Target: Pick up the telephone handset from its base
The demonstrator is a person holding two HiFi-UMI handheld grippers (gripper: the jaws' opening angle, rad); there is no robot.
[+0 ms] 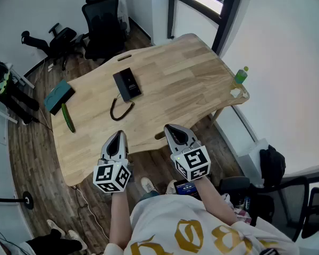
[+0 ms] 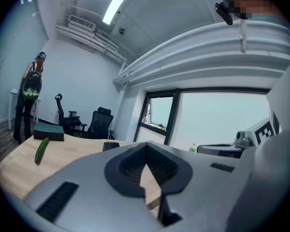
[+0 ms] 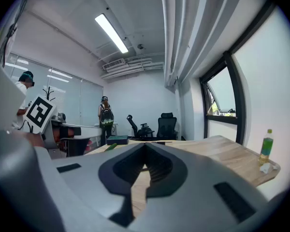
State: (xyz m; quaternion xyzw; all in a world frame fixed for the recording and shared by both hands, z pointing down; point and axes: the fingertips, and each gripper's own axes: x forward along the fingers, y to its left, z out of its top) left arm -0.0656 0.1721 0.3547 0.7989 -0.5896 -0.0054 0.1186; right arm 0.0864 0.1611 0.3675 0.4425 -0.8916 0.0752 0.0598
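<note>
Hovering at the near edge of the table (image 1: 175, 78), the left gripper (image 1: 117, 134) and right gripper (image 1: 173, 127) have jaws pressed together, empty; the telephone (image 1: 127, 84) lies well ahead of both.

l hand-held gripper (image 1: 118, 135) & r hand-held gripper (image 1: 170, 127) shut, empty, ~level.

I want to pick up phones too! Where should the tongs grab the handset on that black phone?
Probably its middle, across the narrow width, coming down from above: the phone lies flat on the table and is long and slim. Stay off the near end, where the cord loops out.
</note>
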